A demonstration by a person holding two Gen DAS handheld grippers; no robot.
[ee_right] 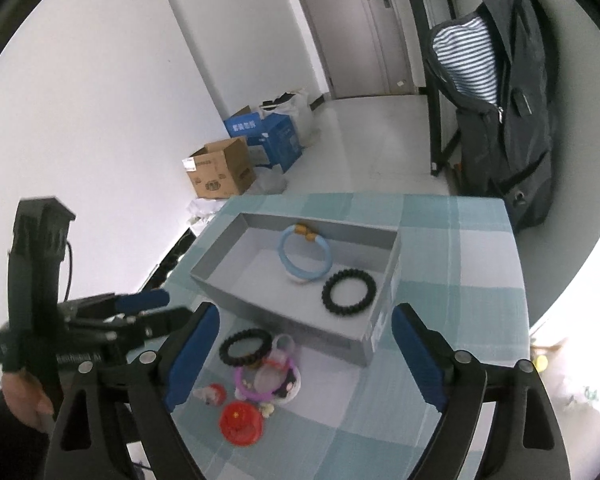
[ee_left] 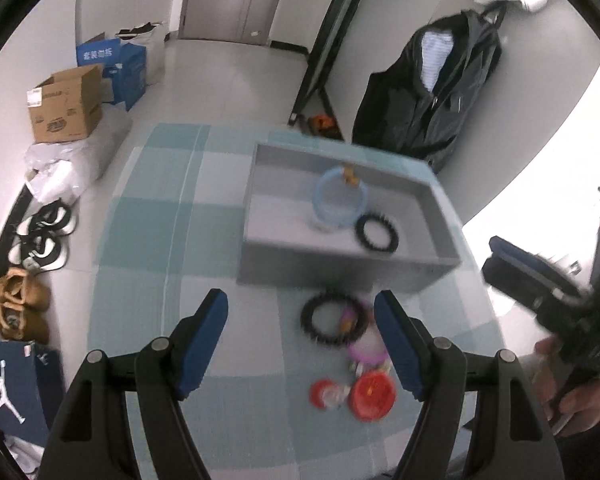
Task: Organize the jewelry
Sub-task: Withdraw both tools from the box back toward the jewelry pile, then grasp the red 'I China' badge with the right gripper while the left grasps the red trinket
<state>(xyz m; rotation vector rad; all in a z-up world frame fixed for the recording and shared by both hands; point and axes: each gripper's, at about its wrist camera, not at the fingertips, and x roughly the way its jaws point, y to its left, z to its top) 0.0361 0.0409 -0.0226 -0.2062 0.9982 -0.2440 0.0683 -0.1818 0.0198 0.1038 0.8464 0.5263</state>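
Observation:
A grey open box (ee_left: 340, 268) (ee_right: 384, 312) sits on the checked tablecloth. In it lie a light blue bangle (ee_left: 320, 200) (ee_right: 286, 256) with amber beads and a black beaded bracelet (ee_left: 360, 236) (ee_right: 328, 292). In front of the box lie another black beaded bracelet (ee_left: 310, 320) (ee_right: 230, 350), a pink bangle (ee_left: 366, 354) (ee_right: 242, 386) and red ornaments (ee_left: 374, 396) (ee_right: 240, 422). My left gripper (ee_left: 300, 324) (ee_right: 140, 308) is open and empty above the loose pile. My right gripper (ee_right: 304, 344) (ee_left: 524, 272) is open and empty near the box's front.
The table (ee_left: 148, 232) (ee_right: 480, 320) has a blue-and-white checked cloth. Cardboard boxes (ee_left: 66, 104) (ee_right: 220, 172) and shoes (ee_left: 40, 236) lie on the floor at left. A dark jacket (ee_left: 432, 92) (ee_right: 512, 120) hangs behind the table.

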